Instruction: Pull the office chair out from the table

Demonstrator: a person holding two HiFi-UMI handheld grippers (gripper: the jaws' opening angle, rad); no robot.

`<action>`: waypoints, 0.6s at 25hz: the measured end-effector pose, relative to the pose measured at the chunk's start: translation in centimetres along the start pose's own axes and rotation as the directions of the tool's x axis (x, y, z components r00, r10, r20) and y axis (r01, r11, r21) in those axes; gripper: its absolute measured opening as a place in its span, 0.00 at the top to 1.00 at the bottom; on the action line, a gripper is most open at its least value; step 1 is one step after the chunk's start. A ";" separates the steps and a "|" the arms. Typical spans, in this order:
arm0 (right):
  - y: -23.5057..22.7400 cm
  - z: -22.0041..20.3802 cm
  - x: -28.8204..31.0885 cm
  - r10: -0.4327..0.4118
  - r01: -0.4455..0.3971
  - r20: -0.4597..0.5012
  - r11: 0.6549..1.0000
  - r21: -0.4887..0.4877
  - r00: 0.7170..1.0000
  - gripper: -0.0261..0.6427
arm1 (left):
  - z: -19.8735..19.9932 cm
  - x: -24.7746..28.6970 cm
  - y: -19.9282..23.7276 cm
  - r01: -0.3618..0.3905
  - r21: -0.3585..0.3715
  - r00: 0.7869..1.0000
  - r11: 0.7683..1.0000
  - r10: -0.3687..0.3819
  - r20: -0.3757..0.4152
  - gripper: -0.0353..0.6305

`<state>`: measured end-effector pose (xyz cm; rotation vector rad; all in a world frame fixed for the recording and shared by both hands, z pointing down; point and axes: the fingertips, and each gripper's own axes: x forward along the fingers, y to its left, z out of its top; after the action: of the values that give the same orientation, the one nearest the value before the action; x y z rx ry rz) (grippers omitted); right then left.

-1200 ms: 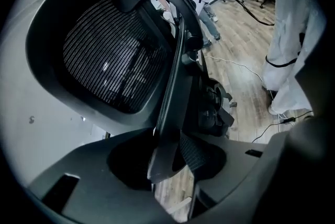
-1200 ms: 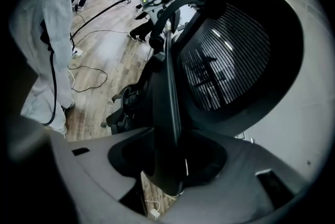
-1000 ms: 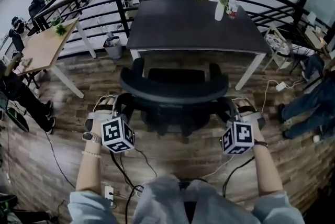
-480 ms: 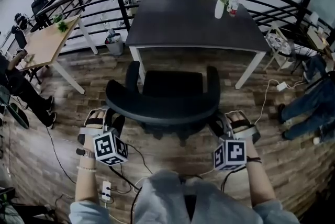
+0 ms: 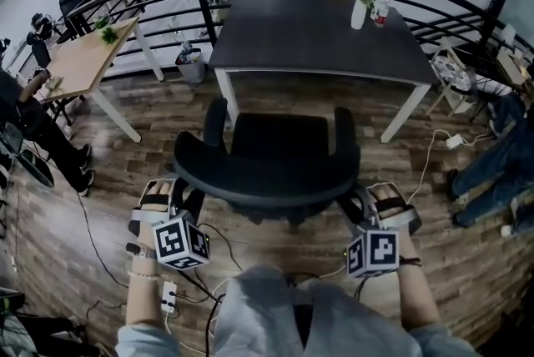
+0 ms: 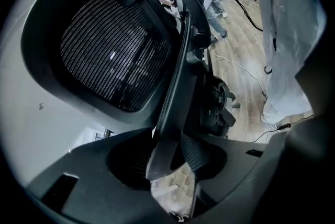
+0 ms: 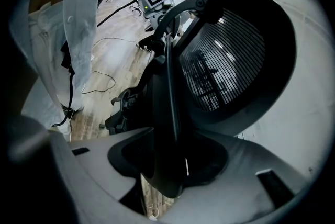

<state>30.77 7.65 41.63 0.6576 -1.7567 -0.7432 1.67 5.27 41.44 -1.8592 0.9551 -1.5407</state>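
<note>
Office chair [image 5: 265, 172] slid down-frame, seat now clear of table [image 5: 317, 38]. L tongs [image 5: 185, 201] + R tongs [image 5: 355, 201] both pinching backrest rim; pull looks nearly done.

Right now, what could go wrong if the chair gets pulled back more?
The office chair could roll its wheels onto the cables and power strip lying on the floor behind it and snag. Also, the left gripper and right gripper pinch only the thin backrest edge, so one might slip off.
</note>
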 end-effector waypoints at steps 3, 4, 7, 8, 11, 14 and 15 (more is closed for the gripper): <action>-0.1 0.1 0.1 0.002 -0.002 0.000 1.000 -0.005 1.000 0.70 | 0.2 0.0 0.1 0.001 -0.001 1.000 1.000 -0.001 -0.010 0.67; -0.1 0.1 0.1 0.003 -0.003 0.000 1.000 -0.006 1.000 0.70 | 0.2 0.0 0.2 -0.002 -0.001 1.000 1.000 0.002 -0.013 0.67; -0.2 0.1 0.1 0.008 -0.008 0.004 1.000 -0.004 1.000 0.70 | 0.0 0.1 0.6 -0.020 -0.014 1.000 1.000 0.020 -0.014 0.66; -0.3 0.1 0.1 0.011 -0.011 0.007 1.000 -0.002 1.000 0.70 | 0.0 0.1 0.6 -0.025 -0.025 1.000 0.999 0.025 -0.014 0.66; -0.6 0.0 0.3 0.017 -0.017 0.012 1.000 0.010 1.000 0.70 | 0.0 0.2 0.9 -0.041 -0.040 0.999 0.998 0.040 -0.019 0.66; -0.8 0.0 0.3 0.019 -0.020 0.032 0.999 0.045 0.999 0.69 | 0.0 0.1 1.1 -0.054 -0.062 0.998 0.997 0.052 -0.026 0.65; -0.8 0.1 0.2 0.020 -0.023 0.043 0.998 0.062 0.999 0.69 | -0.1 0.0 1.2 -0.057 -0.077 0.998 0.995 0.055 -0.029 0.65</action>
<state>30.69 6.98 41.15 0.6680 -1.8298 -0.6941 1.35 4.57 40.51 -1.8532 1.0840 -1.5184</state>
